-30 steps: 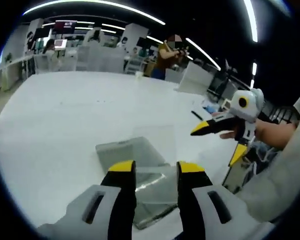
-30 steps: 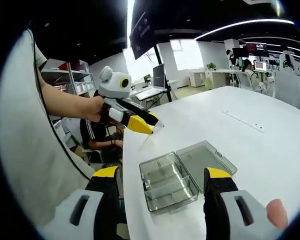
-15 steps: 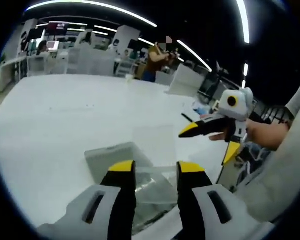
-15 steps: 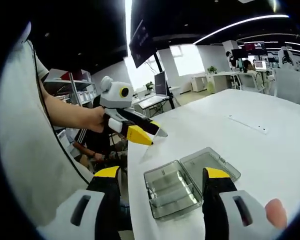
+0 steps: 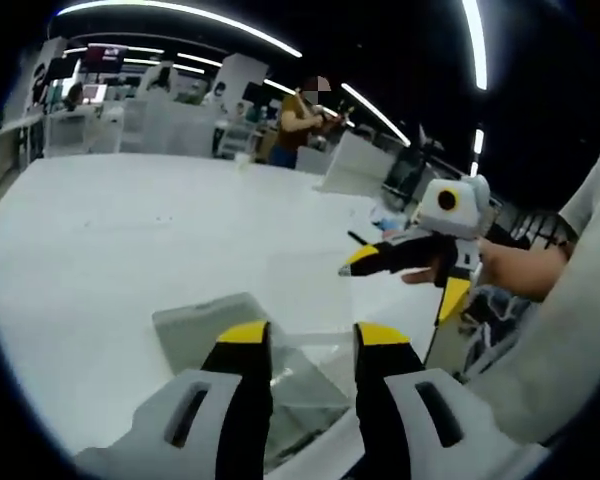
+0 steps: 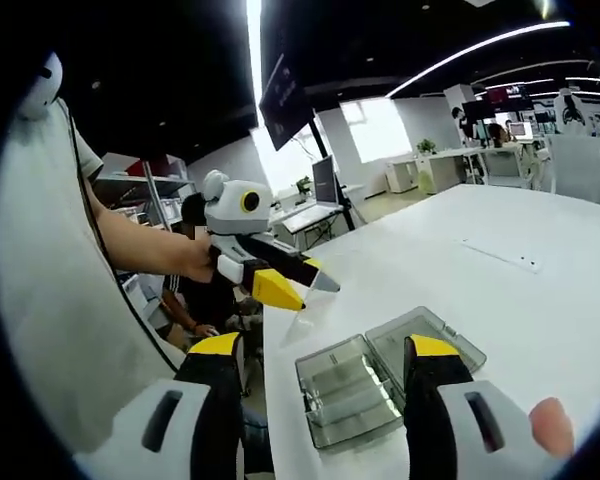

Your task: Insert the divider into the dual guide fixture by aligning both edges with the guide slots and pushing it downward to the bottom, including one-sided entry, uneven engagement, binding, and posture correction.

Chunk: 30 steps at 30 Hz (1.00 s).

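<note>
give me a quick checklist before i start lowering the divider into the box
1. Divider held: ok. The clear divider sits between the left gripper jaws.
2. Box open: ok. The lid lies flat beside the box base.
3. Divider at the slots: not ok. It is in the air, apart from the box.
4. Right gripper free to steady things: ok. Its jaws stand wide and hold nothing.
5. Both edges lined up with the guide slots: cannot tell. The slots are too faint to make out.
</note>
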{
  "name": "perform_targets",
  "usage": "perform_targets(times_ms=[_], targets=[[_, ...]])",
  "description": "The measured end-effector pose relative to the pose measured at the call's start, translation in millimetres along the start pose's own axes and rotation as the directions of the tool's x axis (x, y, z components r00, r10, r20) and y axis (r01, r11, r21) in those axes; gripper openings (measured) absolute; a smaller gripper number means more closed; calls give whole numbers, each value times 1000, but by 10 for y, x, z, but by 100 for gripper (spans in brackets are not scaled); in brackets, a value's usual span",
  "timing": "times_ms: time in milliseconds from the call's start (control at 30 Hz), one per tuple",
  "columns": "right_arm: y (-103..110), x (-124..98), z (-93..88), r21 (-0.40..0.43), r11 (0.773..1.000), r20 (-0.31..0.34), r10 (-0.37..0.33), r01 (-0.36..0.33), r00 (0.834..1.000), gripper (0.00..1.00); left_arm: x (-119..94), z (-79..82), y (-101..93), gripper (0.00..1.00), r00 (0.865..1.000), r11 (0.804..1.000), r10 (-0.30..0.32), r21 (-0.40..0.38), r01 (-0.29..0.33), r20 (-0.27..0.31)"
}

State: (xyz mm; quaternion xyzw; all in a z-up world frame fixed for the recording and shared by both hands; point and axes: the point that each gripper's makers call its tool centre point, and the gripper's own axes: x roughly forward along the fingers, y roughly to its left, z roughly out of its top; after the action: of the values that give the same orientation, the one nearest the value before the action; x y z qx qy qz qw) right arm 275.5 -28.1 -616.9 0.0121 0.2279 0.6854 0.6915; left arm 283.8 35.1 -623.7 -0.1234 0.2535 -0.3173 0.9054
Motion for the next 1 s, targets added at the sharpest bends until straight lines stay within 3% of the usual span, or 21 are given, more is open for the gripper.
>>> perform_targets(times_ms=[467, 1000], targets=[[81, -6, 153, 16, 999, 51, 39, -40, 998, 59, 24, 64, -199, 28, 997, 997, -74, 22, 74, 12], [167, 17, 270, 28, 996, 88, 80, -82, 993, 56, -8, 30, -391, 28, 988, 988, -151, 36, 150, 18]])
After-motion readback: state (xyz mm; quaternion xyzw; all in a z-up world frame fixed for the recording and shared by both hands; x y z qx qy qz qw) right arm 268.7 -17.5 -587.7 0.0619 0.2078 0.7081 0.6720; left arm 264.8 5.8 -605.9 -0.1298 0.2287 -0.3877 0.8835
